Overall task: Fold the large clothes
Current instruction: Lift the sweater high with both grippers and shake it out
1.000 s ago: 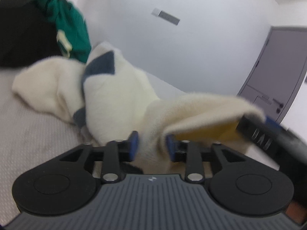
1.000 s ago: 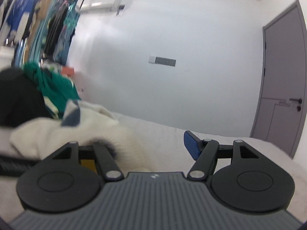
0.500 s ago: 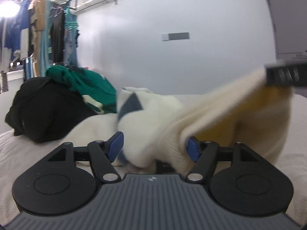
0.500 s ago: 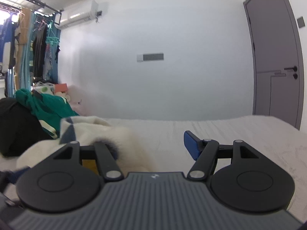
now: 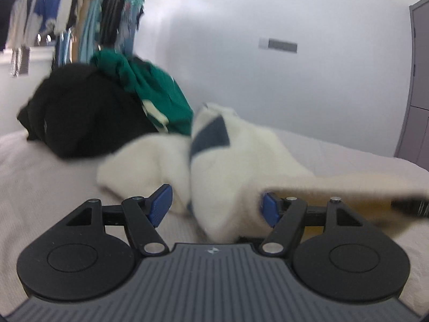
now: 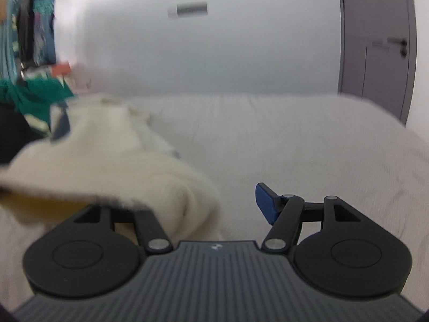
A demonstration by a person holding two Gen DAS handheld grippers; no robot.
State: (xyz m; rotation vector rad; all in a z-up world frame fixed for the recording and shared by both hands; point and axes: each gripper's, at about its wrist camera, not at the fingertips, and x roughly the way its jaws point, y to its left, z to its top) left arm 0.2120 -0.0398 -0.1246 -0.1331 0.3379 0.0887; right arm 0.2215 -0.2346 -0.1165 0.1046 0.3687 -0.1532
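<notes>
A fluffy cream garment with navy patches (image 5: 236, 158) lies bunched on the bed. My left gripper (image 5: 214, 209) is open, its blue pads wide apart, with a fold of the cream garment lying between them. My right gripper (image 6: 211, 204) is open too. The cream garment (image 6: 107, 161) drapes over its left finger and hides that pad; the right pad (image 6: 264, 204) is bare. A yellow lining (image 6: 34, 204) shows under the raised flap. In the left wrist view the flap stretches right to the other gripper's dark tip (image 5: 410, 205).
A black garment (image 5: 88, 112) and a green one (image 5: 150, 86) are heaped at the back left of the bed (image 6: 308, 145). Clothes hang on a rail (image 5: 80, 8) at far left. A grey door (image 6: 375, 43) stands at right.
My left gripper has opened from nearly shut to wide. Both views have swung. The cream flap has dropped from a raised stretch to lie low and level to the right.
</notes>
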